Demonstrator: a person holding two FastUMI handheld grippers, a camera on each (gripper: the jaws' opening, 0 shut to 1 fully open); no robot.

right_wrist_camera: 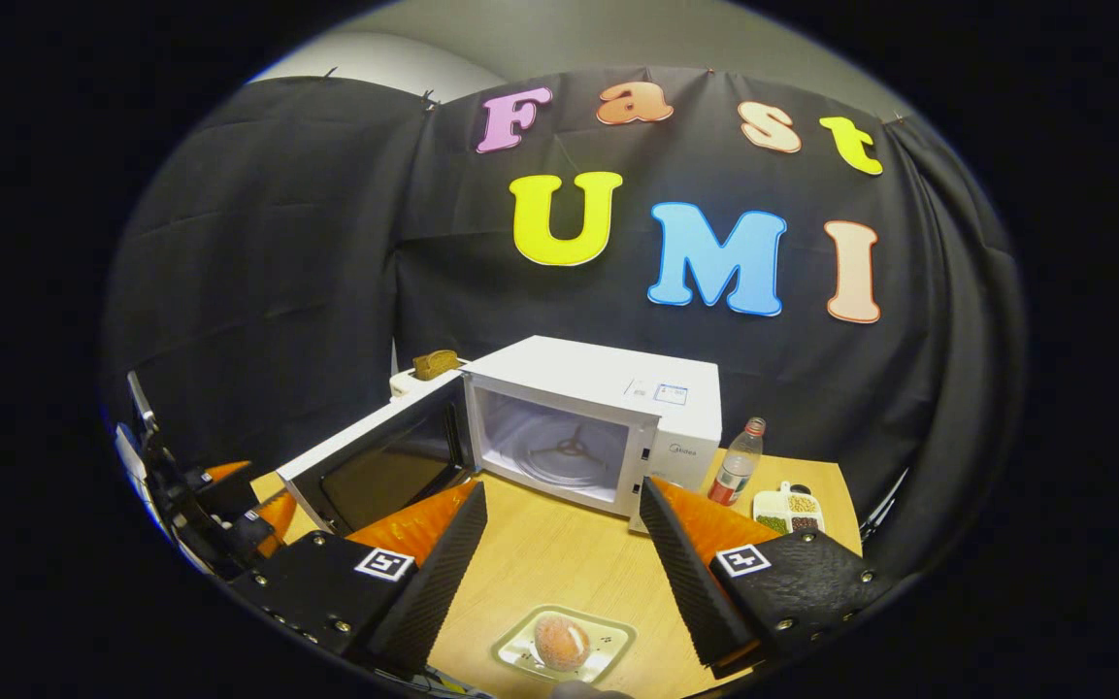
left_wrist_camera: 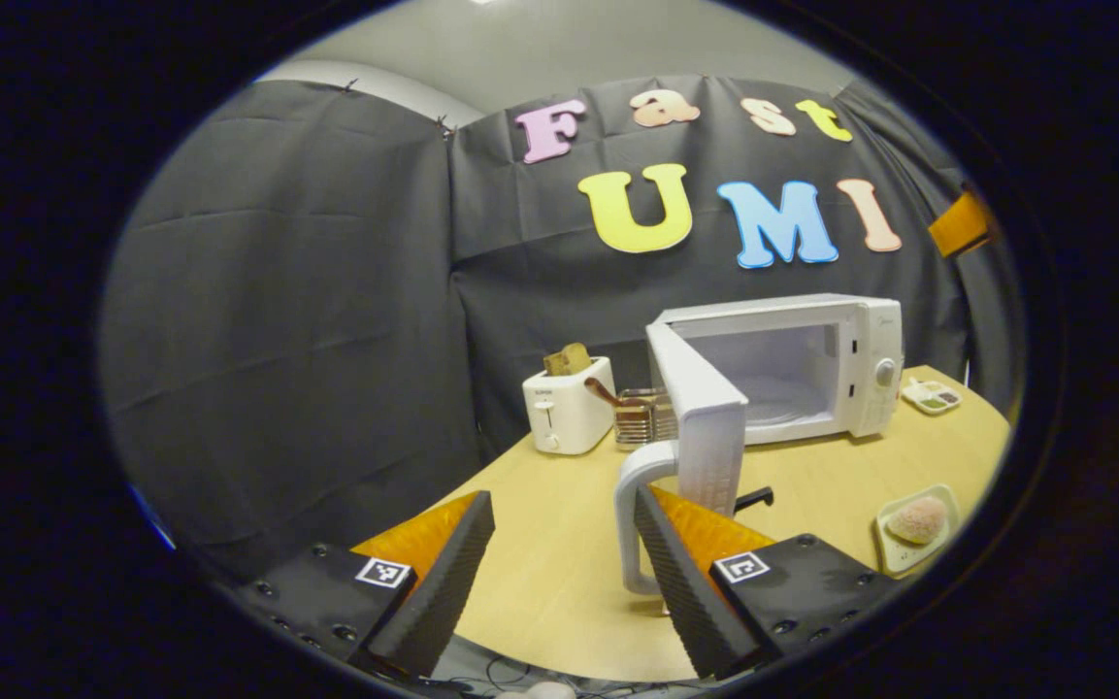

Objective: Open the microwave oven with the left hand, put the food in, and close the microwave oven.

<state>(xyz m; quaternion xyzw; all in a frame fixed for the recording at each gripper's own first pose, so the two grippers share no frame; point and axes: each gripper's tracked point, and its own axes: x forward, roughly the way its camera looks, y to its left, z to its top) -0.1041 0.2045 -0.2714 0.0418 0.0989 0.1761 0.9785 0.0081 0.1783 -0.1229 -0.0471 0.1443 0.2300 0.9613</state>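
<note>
Microwave oven [right_wrist_camera: 608, 417] sits at the back of the wooden table [right_wrist_camera: 559, 563], white, cavity facing the front of the table, long axis running side to side along the black cloth wall. Small brand mark on its control panel and a sticker on its top in the right gripper view, both too small to read. Toaster [left_wrist_camera: 567, 406] left of the microwave has a small dark mark, also unreadable, with bread sticking up from its slot. Square black-and-white marker tags sit on both grippers' finger bases.

Door [left_wrist_camera: 705, 417] is swung wide open, hinged on the left, standing edge-on toward the left gripper in the left gripper view; its handle [left_wrist_camera: 635, 524] runs vertically.

Left gripper [left_wrist_camera: 559, 558]: fingers spread apart, the handle just beside its right finger; whether they touch cannot be told. Nothing grasped.

Right gripper [right_wrist_camera: 564, 553]: fingers wide apart, holding nothing, above the food [right_wrist_camera: 560, 641], a round pinkish item on a small pale tray [right_wrist_camera: 608, 643] at the front of the table, well in front of the open cavity with its glass turntable [right_wrist_camera: 559, 454].

A bottle [right_wrist_camera: 739, 462] and a divided dish [right_wrist_camera: 787, 510] stand right of the microwave; a wire rack [left_wrist_camera: 644, 416] stands between toaster and door.
</note>
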